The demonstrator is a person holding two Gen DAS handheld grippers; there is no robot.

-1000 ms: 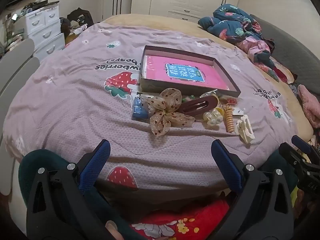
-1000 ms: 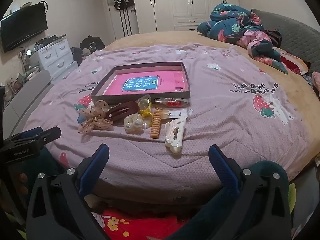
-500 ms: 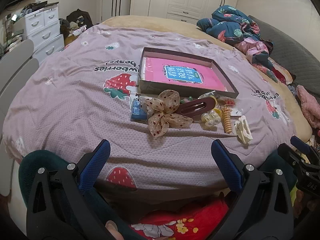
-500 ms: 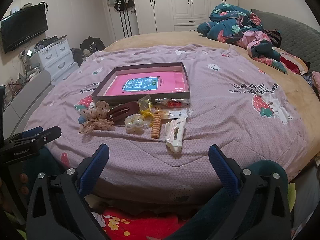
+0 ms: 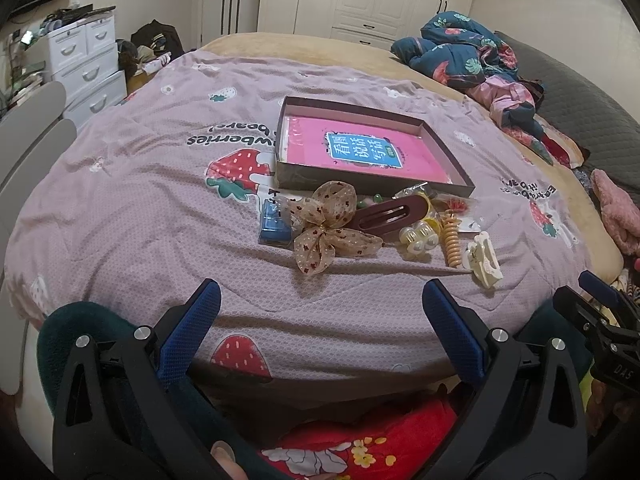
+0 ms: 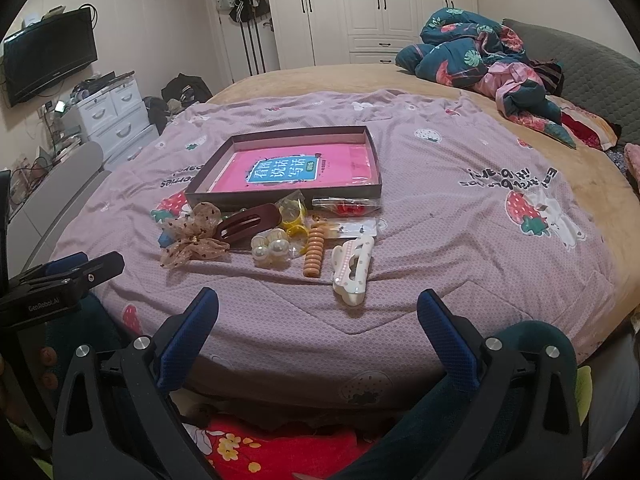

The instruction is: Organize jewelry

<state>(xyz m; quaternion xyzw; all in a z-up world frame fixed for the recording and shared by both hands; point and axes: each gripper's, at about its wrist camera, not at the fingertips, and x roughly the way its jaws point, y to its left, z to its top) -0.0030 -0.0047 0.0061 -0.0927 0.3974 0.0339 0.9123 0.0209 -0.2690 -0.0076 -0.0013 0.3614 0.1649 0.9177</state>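
"GenRobot.AI" on the left gripper (image 6: 60, 276); upside-down "strawberries" on the bedspread (image 5: 140, 200); "DAS" on the right gripper (image 5: 600, 308).

Left gripper (image 5: 320, 304): black frame, blue textured finger pads (image 5: 199, 312), jaws spread wide, nothing between them. Right gripper (image 6: 318, 308): same build, blue pads (image 6: 444, 330), jaws equally wide, empty. Both level, side by side; each visible at the edge of the other's view.
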